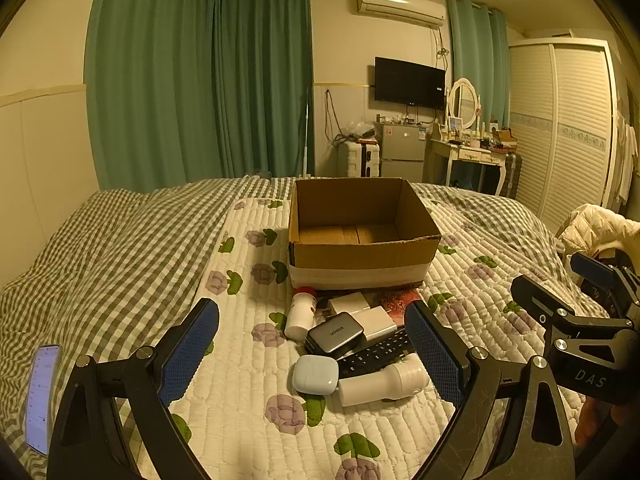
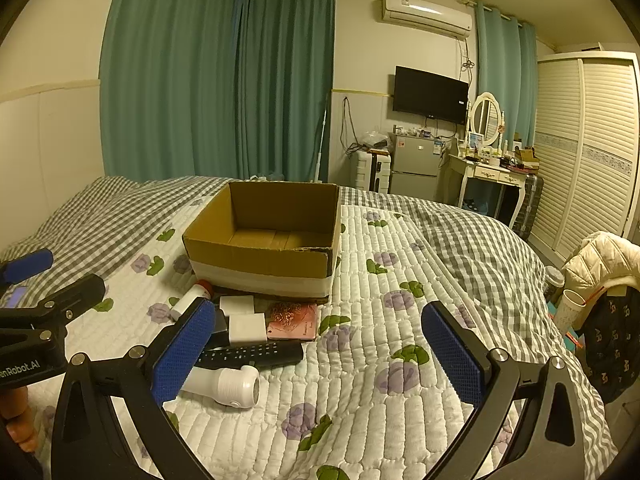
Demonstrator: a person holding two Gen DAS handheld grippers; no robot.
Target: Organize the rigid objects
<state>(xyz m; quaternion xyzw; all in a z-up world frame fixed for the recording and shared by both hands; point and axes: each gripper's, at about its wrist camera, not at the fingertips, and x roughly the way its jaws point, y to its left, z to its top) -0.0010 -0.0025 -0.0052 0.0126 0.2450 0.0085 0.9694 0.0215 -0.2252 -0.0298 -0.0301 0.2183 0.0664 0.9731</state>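
**Two open grippers hovering over a pile in front of an empty box**

Several small items are lying bunched on the quilted bedspread point(image 1: 248, 380) just in front of the cardboard box point(image 1: 360, 256), whose floor is showing bare. In the left wrist view, the left gripper point(image 1: 312, 352) is spreading its fingers wide, gripping nothing, and framing the pile. A white flashlight-like cylinder point(image 1: 380, 384) is lying with its long axis running left to right, its wide head pointing right and partly hiding behind the right-hand pad. The black remote point(image 1: 376, 354) is lying slantwise, its far end cut off by that pad too. A pale blue earbud case point(image 1: 315, 374) is touching the cylinder's narrow end; a grey charger point(image 1: 335, 337) is resting above it, overlapping white adapters point(image 1: 362, 312). A white bottle with a red cap point(image 1: 301, 314) is pointing its cap toward the box. A phone point(image 1: 42, 396) is lying at the left edge, half cut off.

In the right wrist view, the right gripper point(image 2: 318, 352) is likewise gaping open and empty. Its left pad is covering the grey charger and the remote's near end; the earbud case is hidden. A pink patterned item point(image 2: 293, 321) is lying flat beside the adapters; what it is cannot be told.
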